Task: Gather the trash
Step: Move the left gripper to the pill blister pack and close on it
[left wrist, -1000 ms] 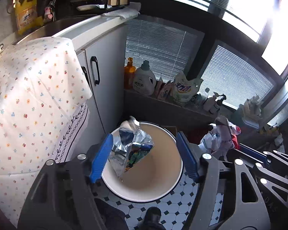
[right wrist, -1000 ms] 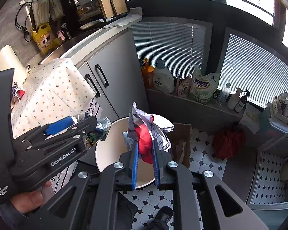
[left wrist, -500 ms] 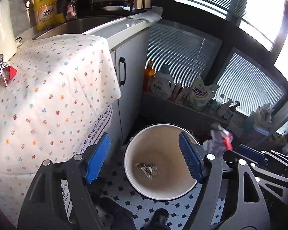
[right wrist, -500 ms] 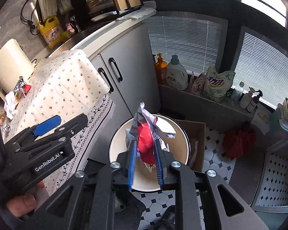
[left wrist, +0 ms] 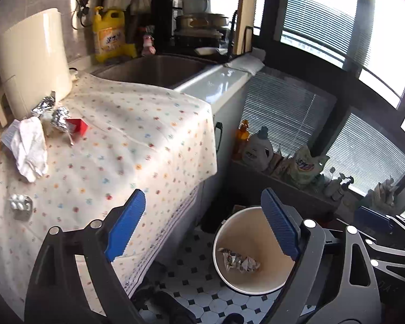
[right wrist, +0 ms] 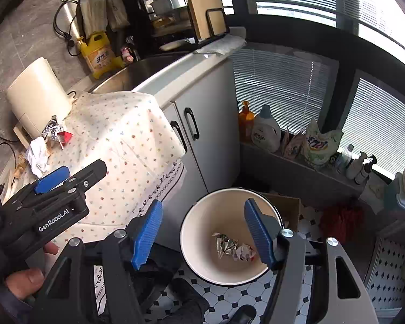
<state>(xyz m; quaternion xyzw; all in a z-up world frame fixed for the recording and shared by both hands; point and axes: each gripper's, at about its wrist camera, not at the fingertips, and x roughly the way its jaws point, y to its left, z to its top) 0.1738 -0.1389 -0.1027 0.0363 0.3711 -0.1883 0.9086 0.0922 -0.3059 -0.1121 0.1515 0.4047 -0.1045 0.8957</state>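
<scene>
Bin mouth unobstructed from above; cabinet close left, cardboard box right.

The left gripper is held with its two blue-padded fingers spread wide, nothing between them. The right gripper is likewise spread wide and holds nothing, its blue fingers well apart. A bare hand grips the left gripper's black handle from below.

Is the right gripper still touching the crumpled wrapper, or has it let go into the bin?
Apart. The right wrist view shows the right gripper open and empty, with the crumpled wrapper lying at the bottom of the bin, well below the fingers.
</scene>
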